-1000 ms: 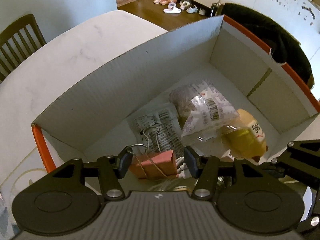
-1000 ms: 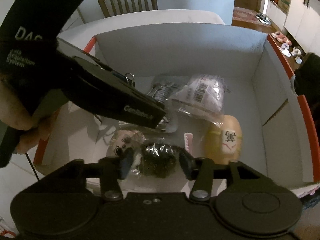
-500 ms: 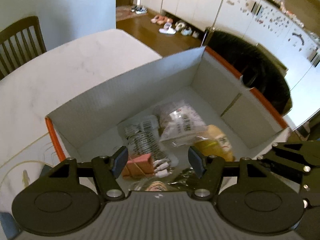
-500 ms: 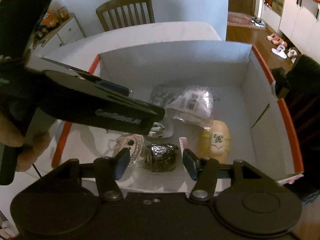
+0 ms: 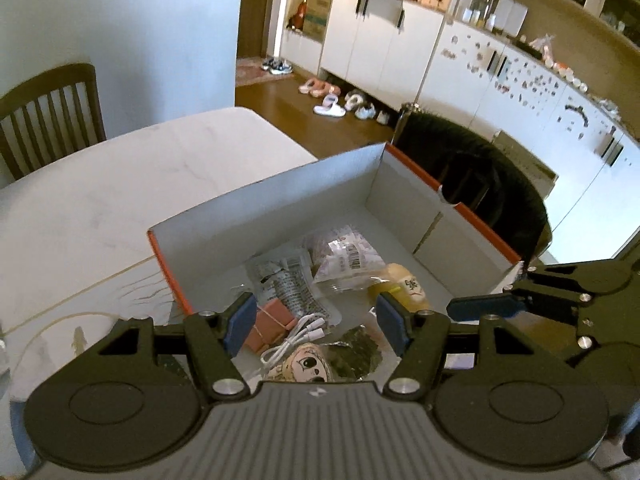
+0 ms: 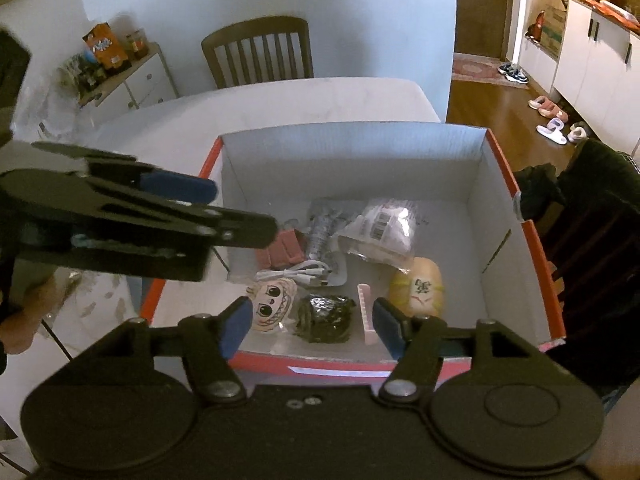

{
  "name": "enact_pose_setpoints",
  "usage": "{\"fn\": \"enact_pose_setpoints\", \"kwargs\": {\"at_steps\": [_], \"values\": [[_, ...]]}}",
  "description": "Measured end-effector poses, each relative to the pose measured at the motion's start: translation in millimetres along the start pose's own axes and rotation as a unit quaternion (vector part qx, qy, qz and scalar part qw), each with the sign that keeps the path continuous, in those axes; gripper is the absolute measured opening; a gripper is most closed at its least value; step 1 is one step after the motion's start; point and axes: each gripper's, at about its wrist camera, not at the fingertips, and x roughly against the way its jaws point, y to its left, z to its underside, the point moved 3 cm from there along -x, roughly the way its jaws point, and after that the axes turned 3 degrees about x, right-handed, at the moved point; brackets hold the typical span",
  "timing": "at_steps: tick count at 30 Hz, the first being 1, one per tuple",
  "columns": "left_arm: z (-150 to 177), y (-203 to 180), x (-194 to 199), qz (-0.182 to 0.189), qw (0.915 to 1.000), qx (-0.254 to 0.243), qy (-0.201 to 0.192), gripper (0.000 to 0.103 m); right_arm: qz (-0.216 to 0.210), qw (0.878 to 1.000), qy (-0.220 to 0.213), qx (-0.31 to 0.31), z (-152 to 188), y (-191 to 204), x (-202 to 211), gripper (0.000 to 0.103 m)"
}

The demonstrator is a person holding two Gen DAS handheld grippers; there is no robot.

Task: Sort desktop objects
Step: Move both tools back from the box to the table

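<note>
Now between picks: both grippers, left (image 5: 316, 322) and right (image 6: 310, 326), gaping empty above the box (image 6: 536, 248) mid-frame, next wanting another object outside it.

both the left gripper (image 5: 316, 322) and right gripper (image 6: 310, 324) angle downward, jaws just opening, empty.

1. Dim indoor light; the box (image 6: 352, 168) interior is shaded, its inner walls pale grey.
2. Glare glints off the plastic packets (image 6: 380, 224) and foil.
3. Fisheye bending curves the cabinets (image 5: 520, 92) at the edges.
4. The left gripper (image 6: 216, 216) is motion-blurred.
</note>
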Motion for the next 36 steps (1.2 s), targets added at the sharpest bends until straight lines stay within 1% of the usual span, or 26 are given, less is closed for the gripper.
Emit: {"fn": "enact_pose_setpoints", "kwargs": {"at_steps": [4,6,8,15,18,19,21,22,24,27,29,33,36], "values": [[11.2,6.8,21.8,0.004,0.9997,0.015,-0.018,0.065,0.000,1.000,-0.011,0.001,1.2,4.9,8.0,0.069],[19.0,11.4,31.6,0.003,0.9994,0.024,-0.025,0.065,0.001,1.000,-0.017,0.003,2.5,8.6,11.5,0.074],[26.5,15.8,40.3,0.002,0.9991,0.029,-0.031,0.065,0.001,1.000,-0.026,0.007,3.3,13.6,14.9,0.076],[54.5,38.5,71.0,-0.010,0.9985,0.032,-0.044,0.065,0.003,0.999,-0.048,0.018,5.2,36.8,20.7,0.082],[65.8,50.6,81.6,-0.014,0.9981,0.033,-0.049,0.076,0.003,0.998,-0.056,0.015,4.1,47.5,20.4,0.084],[70.1,56.3,86.3,-0.016,0.9979,0.035,-0.053,0.078,0.002,0.998,-0.058,0.012,3.1,51.0,20.2,0.085],[77.3,66.4,93.3,-0.017,0.9976,0.040,-0.054,0.080,0.000,0.998,-0.064,0.006,1.0,59.7,20.2,0.090],[80.5,71.6,96.7,-0.017,0.9975,0.043,-0.054,0.082,-0.001,0.998,-0.067,0.004,-0.3,64.2,20.2,0.090],[87.5,81.7,103.6,-0.018,0.9971,0.046,-0.057,0.083,-0.004,0.997,-0.072,0.004,-3.0,75.8,19.4,0.094],[99.0,96.8,113.9,-0.026,0.9967,0.044,-0.062,0.084,-0.004,0.997,-0.079,0.009,-6.3,94.5,18.1,0.095],[105.6,106.2,118.6,-0.029,0.9964,0.046,-0.065,0.089,-0.003,0.997,-0.083,0.009,-8.1,107.8,16.7,0.098],[119.5,127.0,129.3,-0.041,0.9956,0.046,-0.071,0.103,0.001,0.996,-0.085,0.008,-10.5,130.7,10.6,0.099],[131.0,142.6,137.1,-0.052,0.9949,0.041,-0.076,0.103,0.005,0.996,-0.086,0.005,-12.8,147.9,5.4,0.099]]}}
